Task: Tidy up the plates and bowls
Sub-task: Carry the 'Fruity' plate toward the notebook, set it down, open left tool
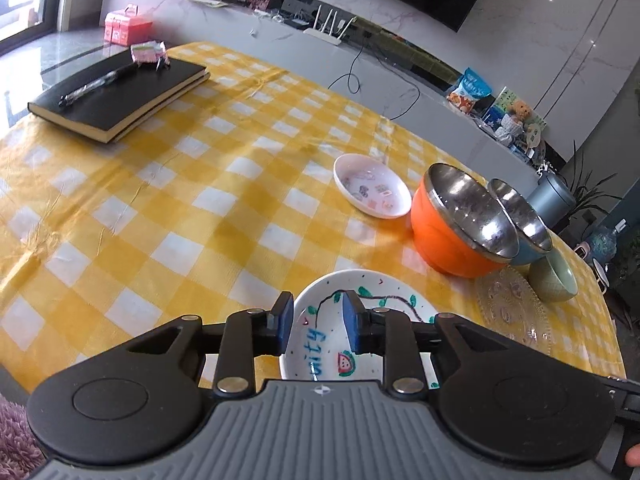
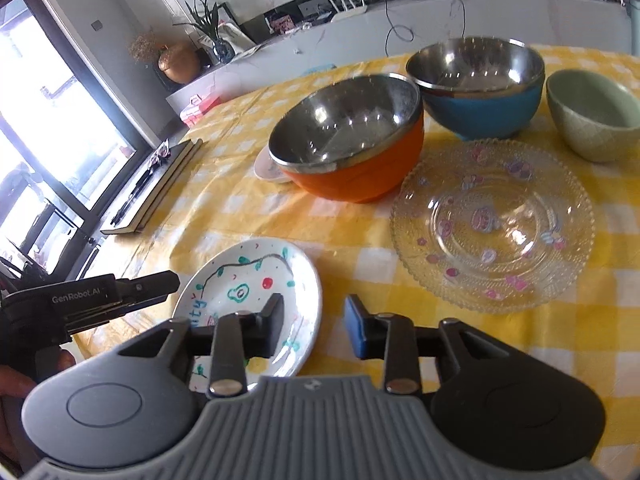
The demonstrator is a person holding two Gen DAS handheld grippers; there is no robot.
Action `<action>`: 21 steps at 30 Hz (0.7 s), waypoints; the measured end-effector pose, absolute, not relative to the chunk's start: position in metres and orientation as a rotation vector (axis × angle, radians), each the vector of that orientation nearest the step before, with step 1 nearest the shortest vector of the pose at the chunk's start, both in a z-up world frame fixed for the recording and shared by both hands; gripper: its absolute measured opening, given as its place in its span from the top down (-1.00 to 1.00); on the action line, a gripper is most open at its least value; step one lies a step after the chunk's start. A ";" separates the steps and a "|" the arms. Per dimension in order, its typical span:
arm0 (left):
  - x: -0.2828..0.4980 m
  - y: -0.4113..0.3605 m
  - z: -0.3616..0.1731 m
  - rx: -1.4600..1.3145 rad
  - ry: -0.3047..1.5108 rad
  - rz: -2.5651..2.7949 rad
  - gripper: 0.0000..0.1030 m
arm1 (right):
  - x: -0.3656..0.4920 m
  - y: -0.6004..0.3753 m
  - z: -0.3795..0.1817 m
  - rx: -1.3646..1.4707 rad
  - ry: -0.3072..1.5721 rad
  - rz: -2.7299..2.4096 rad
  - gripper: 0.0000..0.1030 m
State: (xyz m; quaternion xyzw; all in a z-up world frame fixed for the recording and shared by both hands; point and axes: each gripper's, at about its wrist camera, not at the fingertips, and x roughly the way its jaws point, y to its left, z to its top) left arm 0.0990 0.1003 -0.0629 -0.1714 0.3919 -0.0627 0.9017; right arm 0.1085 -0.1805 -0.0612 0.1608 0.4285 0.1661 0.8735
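Note:
A white painted plate (image 1: 320,300) lies at the table's near edge, right under my open left gripper (image 1: 316,326). It also shows in the right wrist view (image 2: 256,272), left of my open, empty right gripper (image 2: 314,328). Beyond stand an orange steel-lined bowl (image 1: 452,232) (image 2: 352,148), a blue steel-lined bowl (image 1: 524,220) (image 2: 480,92) and a green bowl (image 1: 556,280) (image 2: 592,120). A clear glass plate (image 2: 492,224) (image 1: 512,304) lies ahead of the right gripper. A small white dish (image 1: 370,190) (image 2: 266,168) sits behind the orange bowl.
A black notebook (image 1: 120,92) with a pen (image 1: 96,84) lies at the far left of the yellow checked tablecloth (image 1: 200,208). The left gripper's body (image 2: 80,300) shows at the left in the right wrist view. A counter with clutter stands behind the table.

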 end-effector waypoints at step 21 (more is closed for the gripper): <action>0.064 -0.008 -0.026 -0.086 0.560 -0.256 0.30 | 0.068 -0.227 -0.019 0.100 0.646 0.034 -0.12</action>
